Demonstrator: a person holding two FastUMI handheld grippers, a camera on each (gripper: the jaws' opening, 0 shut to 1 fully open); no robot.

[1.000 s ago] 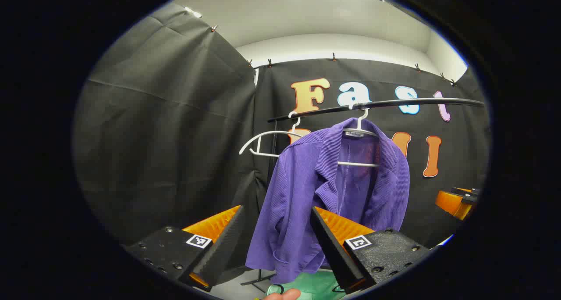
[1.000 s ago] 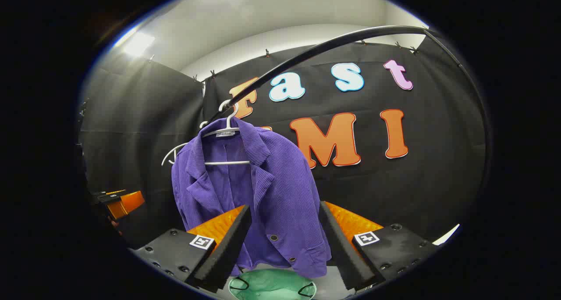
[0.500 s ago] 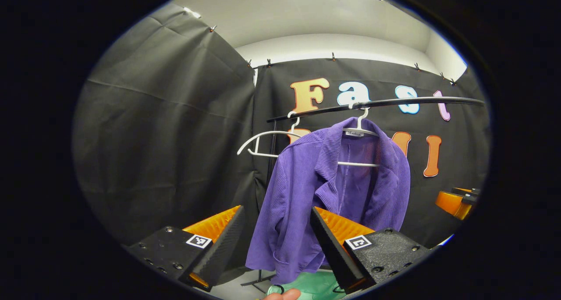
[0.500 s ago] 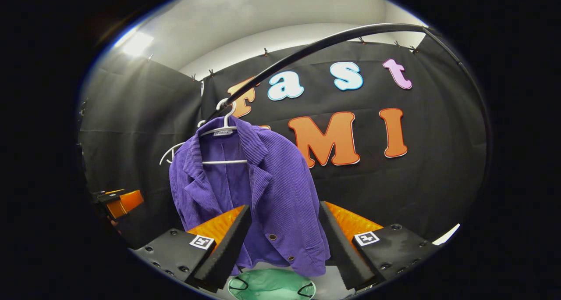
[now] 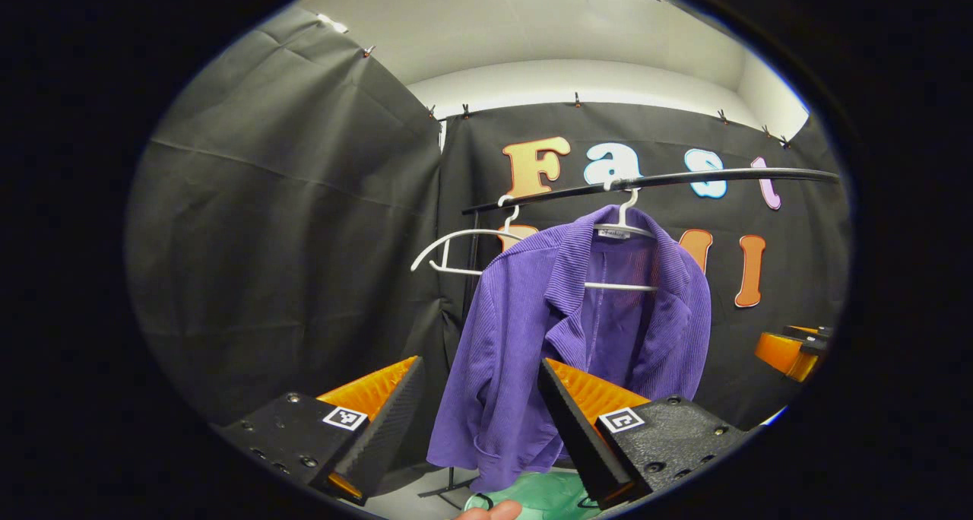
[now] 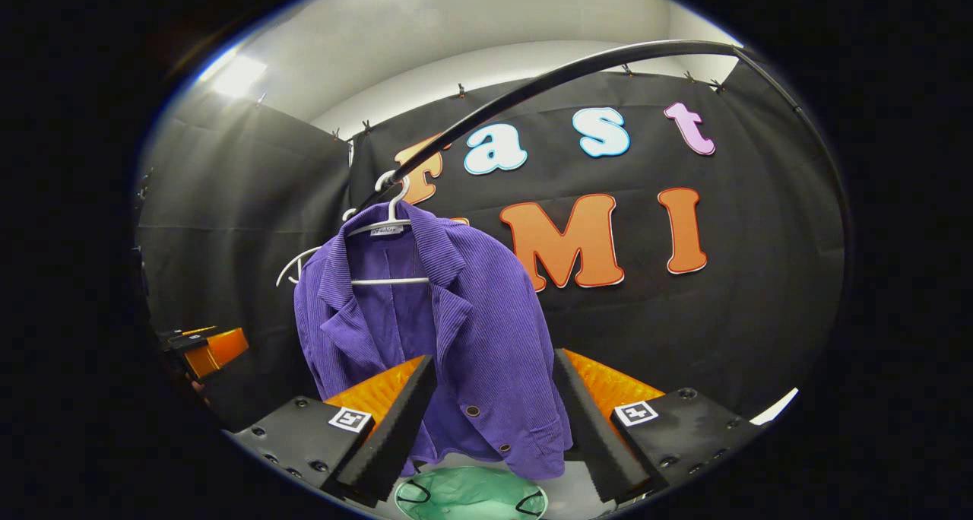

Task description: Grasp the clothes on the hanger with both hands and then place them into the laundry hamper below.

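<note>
Left gripper view shows the left gripper (image 5: 477, 421) low in the picture, its jaws wide apart and holding nothing. Between and beyond its fingers hangs the purple jacket (image 5: 532, 337) on a white hanger (image 5: 623, 227), which hooks on the black rail (image 5: 684, 178). The jacket is open at the front and is not touched by either gripper. Beside it on the rail, to the left in this view, hangs a second white hanger (image 5: 456, 239) with no clothes on it. Under the hem of the jacket I see a part of the green laundry hamper (image 5: 540, 493), and a fingertip (image 5: 490, 511) at the bottom edge.

Right gripper view shows the right gripper (image 6: 494, 421), also with jaws apart and empty, and well short of the jacket (image 6: 471, 330). The hamper (image 6: 471, 493) lies directly below the jacket, with black handles on its rim. At the left edge of this view a part of the other gripper (image 6: 209, 349) appears, near the jacket's side.
</note>
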